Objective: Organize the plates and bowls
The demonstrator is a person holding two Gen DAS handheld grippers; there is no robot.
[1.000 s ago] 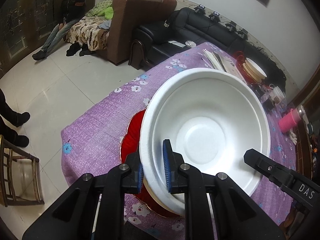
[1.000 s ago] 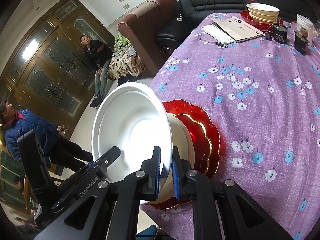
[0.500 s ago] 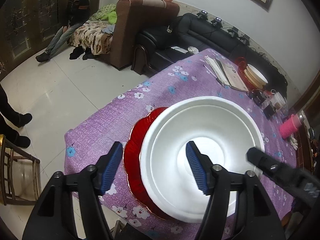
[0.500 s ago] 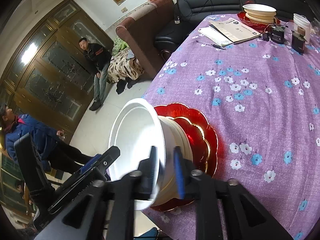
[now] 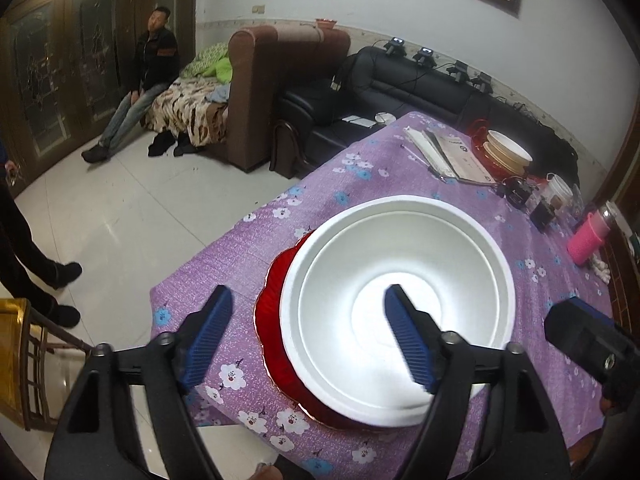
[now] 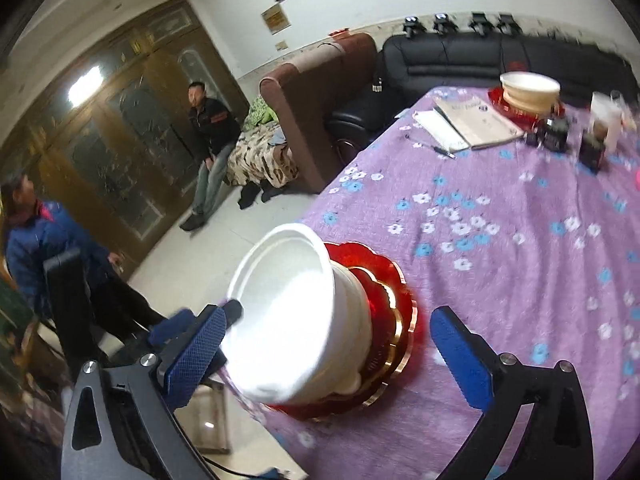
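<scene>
A large white bowl (image 5: 400, 304) sits nested on another white bowl on a stack of red scalloped plates (image 5: 276, 344) near the purple table's front corner. It also shows in the right wrist view (image 6: 296, 320), over the red plates (image 6: 396, 320). My left gripper (image 5: 308, 340) is open, its jaws astride the bowl's near rim without touching it. My right gripper (image 6: 332, 356) is open, one jaw on each side of the bowl stack. A second stack of cream bowls on a red plate (image 5: 506, 152) stands at the far end (image 6: 528, 90).
Booklets and a pen (image 5: 448, 156), small dark jars (image 5: 532, 200) and a pink cup (image 5: 588, 236) lie on the flowered tablecloth (image 6: 520, 240). Sofas stand beyond the table. A man sits at the back left (image 5: 148, 76); another person stands at the left (image 6: 36, 248).
Both grippers have let go of the white bowl's rim and opened wide. The bowl now rests level on the stack, and both grippers have drawn back a little.
</scene>
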